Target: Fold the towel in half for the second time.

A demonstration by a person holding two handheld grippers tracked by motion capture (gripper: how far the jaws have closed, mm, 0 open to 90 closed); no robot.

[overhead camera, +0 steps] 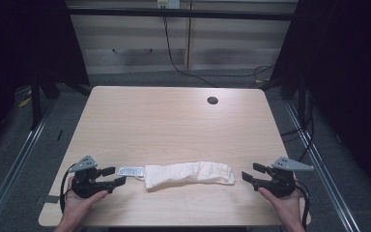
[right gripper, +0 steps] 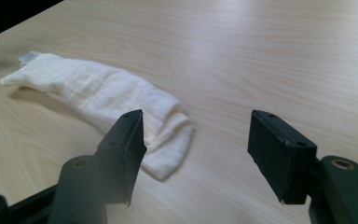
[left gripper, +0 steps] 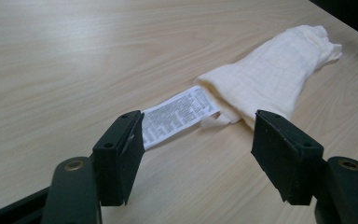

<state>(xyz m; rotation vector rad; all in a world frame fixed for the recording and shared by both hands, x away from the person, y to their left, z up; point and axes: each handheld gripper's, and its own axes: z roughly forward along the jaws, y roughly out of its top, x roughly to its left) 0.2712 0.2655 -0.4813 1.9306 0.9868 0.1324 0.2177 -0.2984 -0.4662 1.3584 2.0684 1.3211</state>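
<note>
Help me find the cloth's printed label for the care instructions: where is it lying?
In the high view the label lies flat on the table, sticking out of the rolled white cloth at its left end, just ahead of the open left tongs.

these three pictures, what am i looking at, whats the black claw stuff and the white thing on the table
A person sits at a wooden table holding a hand tool in each hand. The high view looks down from above: the left claw and the right claw point inward at a rolled cream cloth lying between them. A printed care label sticks out of its left end. The other two pictures come from cameras riding on each tool, looking along its two black jaws. Both claws are open, and neither holds anything; the cloth lies loose on the table.
</note>
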